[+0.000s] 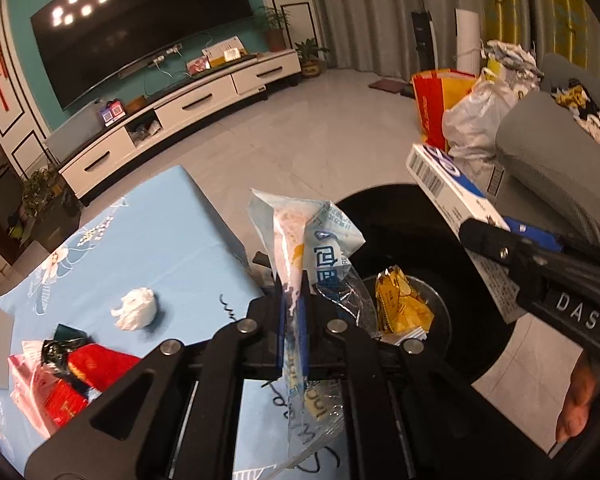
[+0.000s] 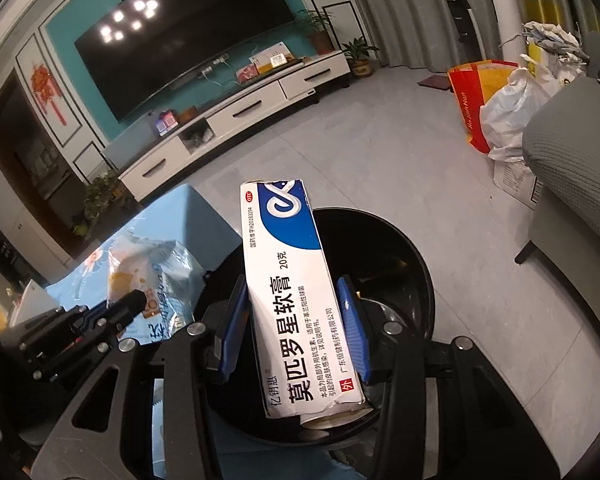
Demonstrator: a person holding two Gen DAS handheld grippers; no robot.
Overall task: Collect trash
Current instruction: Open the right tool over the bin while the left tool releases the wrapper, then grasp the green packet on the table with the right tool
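Note:
My left gripper (image 1: 294, 312) is shut on a clear and blue plastic wrapper (image 1: 300, 236) and holds it at the table edge beside the black trash bin (image 1: 420, 216). A yellow wrapper (image 1: 400, 304) lies inside the bin. My right gripper (image 2: 296, 320) holds a white and blue ointment box (image 2: 292, 280) over the bin (image 2: 412, 264); a gap shows between the box and the right pad. The box also shows in the left wrist view (image 1: 452, 188). A crumpled white tissue (image 1: 136, 308) and red and pink wrappers (image 1: 68, 380) lie on the blue tablecloth (image 1: 148, 232).
A grey sofa (image 2: 572, 160) stands right of the bin. A white plastic bag (image 2: 512, 116) and a red and yellow bag (image 2: 468, 100) sit on the floor beyond it. A TV cabinet (image 2: 240, 116) lines the far wall.

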